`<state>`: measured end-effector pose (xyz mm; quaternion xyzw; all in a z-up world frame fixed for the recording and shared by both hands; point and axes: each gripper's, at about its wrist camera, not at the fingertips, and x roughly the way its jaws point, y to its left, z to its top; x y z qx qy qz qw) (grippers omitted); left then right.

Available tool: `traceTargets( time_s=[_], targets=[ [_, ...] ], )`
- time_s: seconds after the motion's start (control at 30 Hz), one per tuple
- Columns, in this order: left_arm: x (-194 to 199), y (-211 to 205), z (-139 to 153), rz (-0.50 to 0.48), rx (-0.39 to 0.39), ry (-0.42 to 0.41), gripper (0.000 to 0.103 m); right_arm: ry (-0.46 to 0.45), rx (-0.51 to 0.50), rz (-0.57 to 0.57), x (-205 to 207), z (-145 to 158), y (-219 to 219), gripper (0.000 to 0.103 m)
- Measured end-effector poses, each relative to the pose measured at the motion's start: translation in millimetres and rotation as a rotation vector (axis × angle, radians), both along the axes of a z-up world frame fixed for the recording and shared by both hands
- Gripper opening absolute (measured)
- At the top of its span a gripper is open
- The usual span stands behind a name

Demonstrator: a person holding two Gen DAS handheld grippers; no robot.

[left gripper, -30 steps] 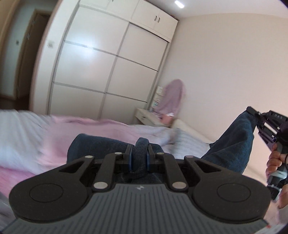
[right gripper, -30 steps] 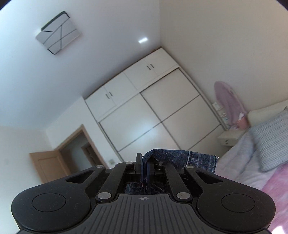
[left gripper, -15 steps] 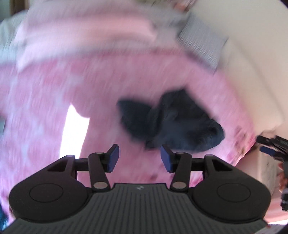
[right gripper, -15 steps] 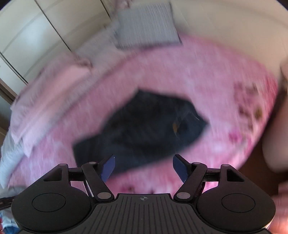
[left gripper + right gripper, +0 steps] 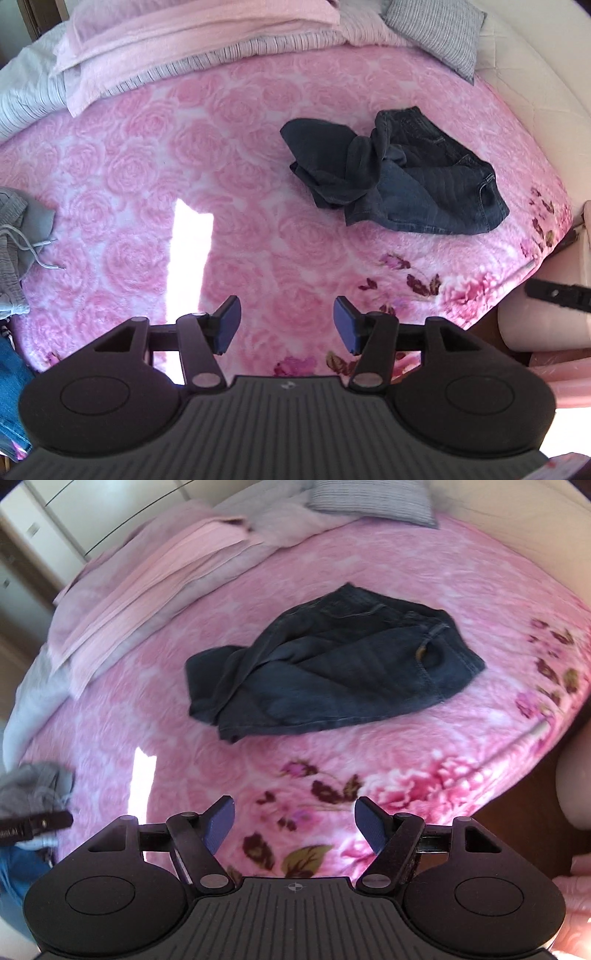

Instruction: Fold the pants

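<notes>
Left gripper [image 5: 286, 326]: released, its jaws have just been opening and stand apart with nothing between them; blue pads face each other over the pink blanket, and it points steeply down at the bed.
Right gripper [image 5: 294, 823]: also let go, jaws spread wide and empty, hanging above the flowered edge of the blanket.
Other gripper in view: a black piece of the right one pokes in at the right edge of the left wrist view, and a black bar of the left one shows at the left edge of the right wrist view.
Pants [image 5: 399, 173]: dark blue jeans, lying loose in a crumpled heap on the blanket, well ahead of both grippers and touching neither. The legs are bunched and twisted toward the left of the heap; the waistband and a pocket seam show toward the right.
Blanket [image 5: 155, 155]: fluffy pink with a rose pattern, with darker printed flowers and leaves along the near edge; a bright patch of sunlight [image 5: 190, 258] falls on it left of the left gripper.
Folded bedding [image 5: 192, 40]: pale pink and striped layers piled at the far side of the bed.
Pillow [image 5: 439, 26]: grey striped, at the far right corner by the headboard.
Grey garment [image 5: 14, 236]: with a drawstring, at the bed's left edge, well away from the pants.
</notes>
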<state>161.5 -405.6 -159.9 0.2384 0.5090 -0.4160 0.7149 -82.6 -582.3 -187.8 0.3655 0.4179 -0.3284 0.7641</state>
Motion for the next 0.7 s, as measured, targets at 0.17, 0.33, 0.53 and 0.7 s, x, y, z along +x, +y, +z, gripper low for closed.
traceTargets(
  time_s=[0.17,0.33,0.53,0.7],
  targets=[
    [-16,-5,13,0.036,-0.034,-0.019,0.057,0.014,-0.027,0.111,6,3,-17,0.069],
    [-43,-21,10,0.125,-0.02,-0.041,0.058,0.042,-0.069,0.254,-5,7,-46,0.069],
    [-87,-50,-5,0.22,-0.001,-0.034,0.058,0.05,-0.067,0.339,-29,0,-91,0.069],
    [-113,-58,-7,0.291,0.012,-0.04,0.058,0.043,-0.049,0.391,-38,-4,-113,0.069]
  ],
)
